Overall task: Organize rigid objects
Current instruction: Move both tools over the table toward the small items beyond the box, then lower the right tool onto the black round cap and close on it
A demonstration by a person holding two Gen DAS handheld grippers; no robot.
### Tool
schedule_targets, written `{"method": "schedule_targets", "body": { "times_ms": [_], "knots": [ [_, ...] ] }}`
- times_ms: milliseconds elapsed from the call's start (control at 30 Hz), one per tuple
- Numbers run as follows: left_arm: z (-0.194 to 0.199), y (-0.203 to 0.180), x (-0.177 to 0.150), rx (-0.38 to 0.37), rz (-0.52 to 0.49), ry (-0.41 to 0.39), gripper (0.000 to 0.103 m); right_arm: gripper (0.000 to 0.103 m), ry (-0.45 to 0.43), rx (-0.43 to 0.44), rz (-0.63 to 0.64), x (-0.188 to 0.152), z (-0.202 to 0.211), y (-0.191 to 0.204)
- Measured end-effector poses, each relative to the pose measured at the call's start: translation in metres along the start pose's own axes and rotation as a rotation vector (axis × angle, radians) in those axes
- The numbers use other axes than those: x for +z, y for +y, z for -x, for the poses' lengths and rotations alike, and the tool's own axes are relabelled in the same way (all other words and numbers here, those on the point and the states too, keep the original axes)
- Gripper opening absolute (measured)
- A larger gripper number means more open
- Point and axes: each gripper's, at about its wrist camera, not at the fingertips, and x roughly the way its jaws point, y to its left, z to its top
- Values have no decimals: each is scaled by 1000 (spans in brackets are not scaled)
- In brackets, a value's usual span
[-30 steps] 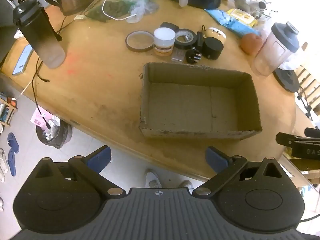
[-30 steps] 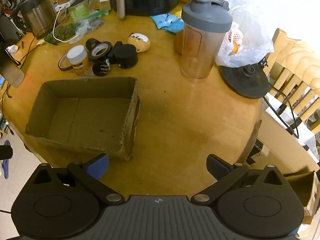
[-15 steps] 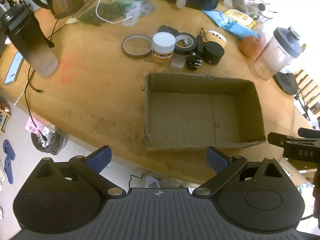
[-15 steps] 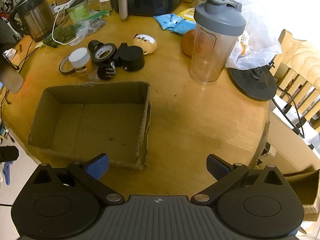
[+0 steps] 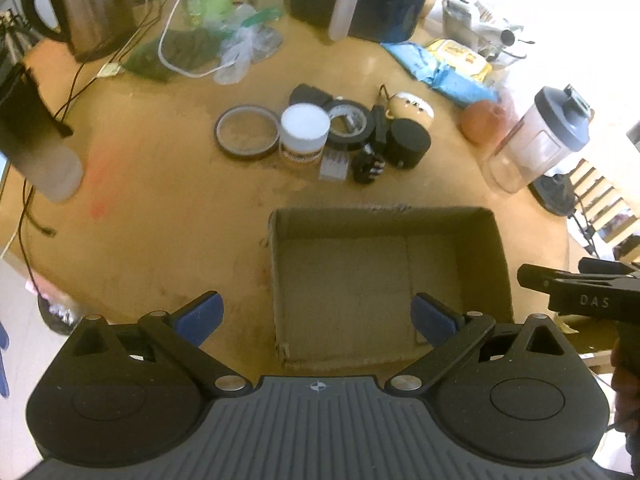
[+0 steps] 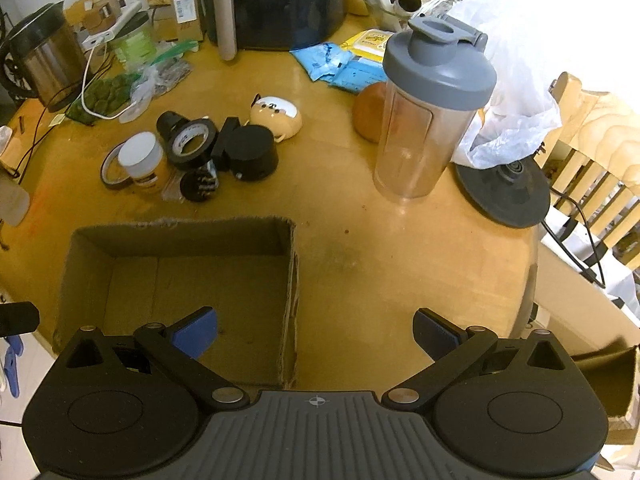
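While both jaws gape empty | left view: dark bottle (image 5: pixel 34 136) | right view: kettle base (image 6: pixel 506 190)

- Your left view blurs the dark bottle (image 5: pixel 34 136) and crops it at the frame edge.
- The cardboard box's (image 6: pixel 180 236) near wall hides behind your right gripper's body.

Left gripper (image 5: pixel 316 316): ribbed grey body with a small white crosshair mark at twelve o'clock, two black round housings at nine and three, black link arms with silver pivot screws, blue fingertip pads (image 5: pixel 200 316). Right gripper (image 6: pixel 316 332): same build, same blue pads (image 6: pixel 196 330). Its black side, lettered "DAS", shows at three o'clock in the left view.
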Motion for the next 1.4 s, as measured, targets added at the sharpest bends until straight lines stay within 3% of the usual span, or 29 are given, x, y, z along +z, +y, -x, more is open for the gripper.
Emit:
{"method": "schedule_targets", "body": {
  "times_ms": [267,600,800,1167,1400],
  "knots": [
    [1,9,16,-2,12,-47,103,103,-35,-34,-16,17,0,2],
    [-19,-6,1,111,-71,-62,103,103,-33,16,-2,17,-22,5],
    [-19,-23,-7,100,-104,-97,103,103,-56,44,12,23,-28,8],
    [-13,-33,8,100,-111,-131,103,103,-168,-3,85,48,-16,-1],
    [-4,-32,16,75,-149,-176,103,103,-187,82,72,66,-8,-9]
  ]
}}
